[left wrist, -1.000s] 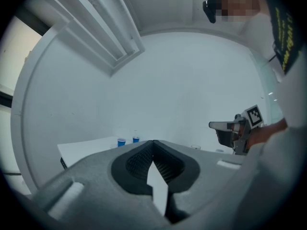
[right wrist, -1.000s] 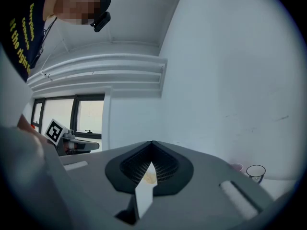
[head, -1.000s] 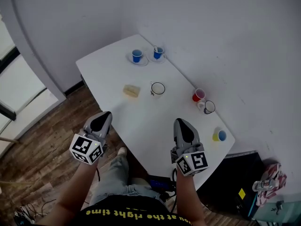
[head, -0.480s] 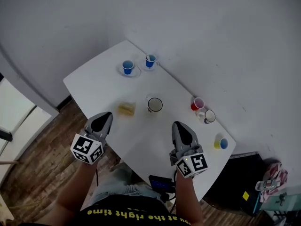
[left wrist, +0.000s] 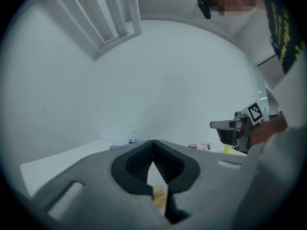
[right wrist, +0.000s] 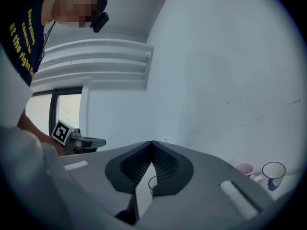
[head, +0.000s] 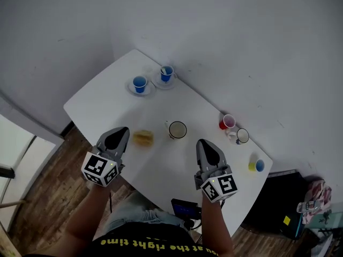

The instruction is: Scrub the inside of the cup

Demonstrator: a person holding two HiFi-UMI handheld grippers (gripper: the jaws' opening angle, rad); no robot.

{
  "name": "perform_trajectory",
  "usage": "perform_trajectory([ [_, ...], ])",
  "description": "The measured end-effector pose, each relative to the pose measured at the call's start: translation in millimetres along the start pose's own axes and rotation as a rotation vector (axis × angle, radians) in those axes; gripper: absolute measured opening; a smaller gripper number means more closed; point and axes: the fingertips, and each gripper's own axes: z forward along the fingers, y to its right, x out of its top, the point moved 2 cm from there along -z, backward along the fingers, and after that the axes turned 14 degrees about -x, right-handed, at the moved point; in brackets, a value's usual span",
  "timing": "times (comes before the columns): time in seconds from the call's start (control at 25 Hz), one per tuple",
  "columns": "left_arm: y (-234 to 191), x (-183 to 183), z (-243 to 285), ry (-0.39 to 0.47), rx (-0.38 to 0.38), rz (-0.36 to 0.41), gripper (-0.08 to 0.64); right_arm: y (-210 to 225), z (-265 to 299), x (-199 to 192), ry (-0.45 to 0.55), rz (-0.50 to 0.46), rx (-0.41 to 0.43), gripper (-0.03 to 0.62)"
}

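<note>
On the white table (head: pixel 102 103) the cup (head: pixel 177 129) stands upright, with a yellow sponge (head: pixel 142 138) just left of it. The left gripper (head: pixel 121 130) and right gripper (head: pixel 204 142) are both closed and empty. If they arrive closed, they may push the sponge away or tip the cup.

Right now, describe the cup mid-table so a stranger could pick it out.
Find the white table. Near its middle lies a yellowish sponge, and the cup stands right of it. It is white with a dark rim and stands alone, apart from the blue cups farther back and the cluster of cups at the right end.
</note>
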Motion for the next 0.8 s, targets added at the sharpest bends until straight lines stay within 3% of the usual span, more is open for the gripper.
perform_trajectory([
  [0.32, -22.3, -10.5, 12.0, -0.021, -0.037, -0.005, 0.000, -3.0, 21.6, -21.0, -0.046, 0.022, 0.033, 0.019],
  [0.52, -25.7, -15.0, 19.5, -0.039, -0.063, -0.003, 0.000, -1.1, 37.3, -49.6, -0.126, 0.059, 0.062, 0.168],
  [0.8, -26.2, -18.9, 23.3, -0.069, -0.102, -0.007, 0.000, 3.2, 66.3, -128.0, -0.319, -0.003, 0.023, 0.361],
])
